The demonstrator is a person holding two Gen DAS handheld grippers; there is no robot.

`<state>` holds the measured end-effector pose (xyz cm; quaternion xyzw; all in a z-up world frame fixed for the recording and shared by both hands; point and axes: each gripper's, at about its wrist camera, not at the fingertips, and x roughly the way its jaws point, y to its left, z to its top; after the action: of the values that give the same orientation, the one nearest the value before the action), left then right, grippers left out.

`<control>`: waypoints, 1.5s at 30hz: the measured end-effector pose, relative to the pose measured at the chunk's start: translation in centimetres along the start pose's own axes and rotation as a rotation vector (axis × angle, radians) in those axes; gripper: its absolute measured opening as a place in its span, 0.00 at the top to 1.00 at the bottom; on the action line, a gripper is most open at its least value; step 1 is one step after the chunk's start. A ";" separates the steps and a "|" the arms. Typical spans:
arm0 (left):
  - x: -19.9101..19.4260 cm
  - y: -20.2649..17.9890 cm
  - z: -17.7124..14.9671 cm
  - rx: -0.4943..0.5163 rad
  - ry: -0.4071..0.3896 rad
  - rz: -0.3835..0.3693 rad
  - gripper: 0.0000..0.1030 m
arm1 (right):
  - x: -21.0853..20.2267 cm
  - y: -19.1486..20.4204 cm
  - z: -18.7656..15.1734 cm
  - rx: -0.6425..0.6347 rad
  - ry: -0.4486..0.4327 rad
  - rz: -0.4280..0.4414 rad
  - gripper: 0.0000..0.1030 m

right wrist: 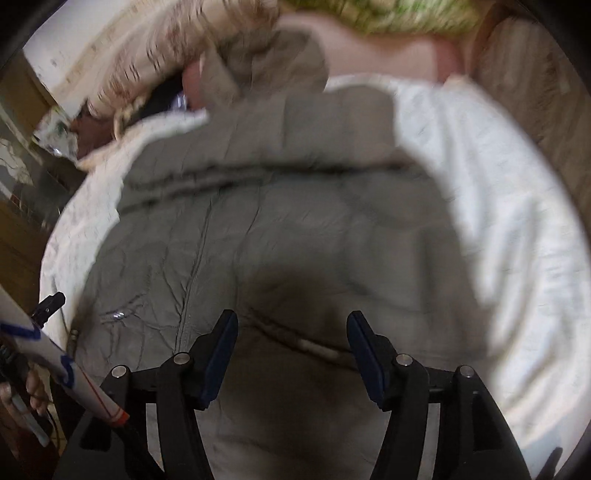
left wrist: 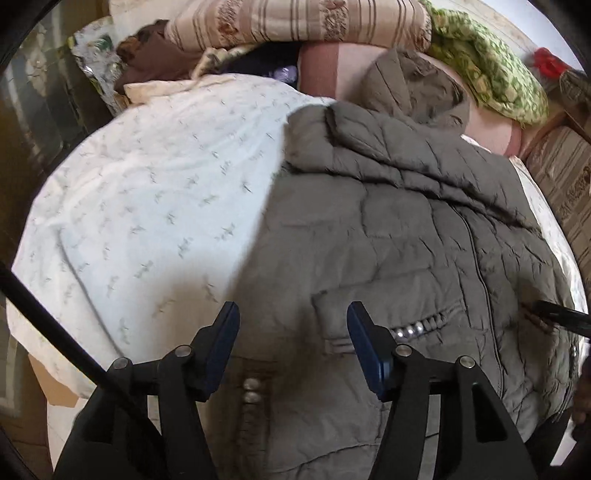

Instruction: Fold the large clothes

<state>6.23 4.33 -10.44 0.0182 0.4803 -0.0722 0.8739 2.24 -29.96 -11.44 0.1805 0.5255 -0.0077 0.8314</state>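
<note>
A grey-green quilted jacket [left wrist: 399, 229] lies spread on a white patterned bed sheet [left wrist: 155, 192], zipper up, hood toward the pillows. My left gripper [left wrist: 291, 314] hovers open over its lower left part near a snap-trimmed pocket [left wrist: 413, 328], with nothing between the blue pads. In the blurred right wrist view the same jacket [right wrist: 288, 221] fills the middle, and my right gripper [right wrist: 291, 321] stands open above its lower hem area, clear of the fabric. The left tool's tip [right wrist: 48, 304] shows at the left edge of that view.
Striped pillows [left wrist: 295, 18], a brown cloth [left wrist: 155, 55], a pink bolster [left wrist: 351, 62] and a green patterned blanket [left wrist: 491, 74] pile at the bed's head. Cardboard boxes [left wrist: 565, 184] stand at the right. A person's hand and a white tube [right wrist: 44, 354] sit at the left.
</note>
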 end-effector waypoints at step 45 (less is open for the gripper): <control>12.1 0.3 9.2 0.016 0.021 -0.132 0.27 | 17.4 16.1 48.4 0.144 -0.177 -0.147 0.91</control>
<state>20.41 2.41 -15.67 -0.0058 0.4888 -0.1333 0.8621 55.42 -26.72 -3.51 0.1993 0.4600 -0.1225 0.8565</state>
